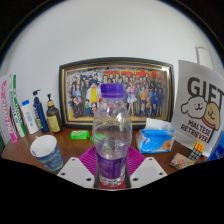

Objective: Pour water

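Two pink-padded fingers (86, 161) of the gripper (112, 172) are clamping a purple-capped water bottle (112, 135) upright between them. A paper cup (46, 152) is standing near left, and a framed group photo (116, 92) is leaning far behind.

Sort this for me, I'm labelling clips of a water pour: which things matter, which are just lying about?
For the job: water bottle, standing between the claw fingers; paper cup.
Lying about: framed group photo, gift bag, green sponge, tubes and bottles, blue packet.
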Motion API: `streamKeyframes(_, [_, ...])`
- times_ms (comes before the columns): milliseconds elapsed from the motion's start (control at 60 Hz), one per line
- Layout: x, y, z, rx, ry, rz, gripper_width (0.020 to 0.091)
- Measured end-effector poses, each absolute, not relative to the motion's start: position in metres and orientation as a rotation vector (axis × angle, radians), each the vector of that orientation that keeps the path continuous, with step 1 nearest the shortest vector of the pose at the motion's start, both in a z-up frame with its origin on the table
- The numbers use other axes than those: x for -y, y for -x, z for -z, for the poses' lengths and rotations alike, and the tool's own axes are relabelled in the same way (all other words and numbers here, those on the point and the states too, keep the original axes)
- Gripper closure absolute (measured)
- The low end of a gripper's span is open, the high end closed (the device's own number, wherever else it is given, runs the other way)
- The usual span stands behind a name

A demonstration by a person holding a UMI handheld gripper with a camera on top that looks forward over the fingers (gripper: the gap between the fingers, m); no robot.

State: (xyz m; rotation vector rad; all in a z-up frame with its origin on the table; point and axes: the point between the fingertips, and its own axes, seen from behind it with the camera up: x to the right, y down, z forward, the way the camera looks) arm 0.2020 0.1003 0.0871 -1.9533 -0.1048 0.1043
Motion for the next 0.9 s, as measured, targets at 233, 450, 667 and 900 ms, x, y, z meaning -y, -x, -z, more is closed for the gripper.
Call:
streamKeyframes(233, [-0.096, -0.201, -0.087, 0.126, 1.865, -0.127, 0.0656])
streamKeyframes(450, [-0.076, -0.199, -0.075, 0.117, 2.018, -0.138, 0.0397])
streamKeyframes(667, [0.008, -0.185, -0.113, 0.067, 2.113, -0.046, 0.025])
streamKeyframes(900, [0.13, -0.133, -0.165, 0.069, 2.189, 0.053, 0.0249])
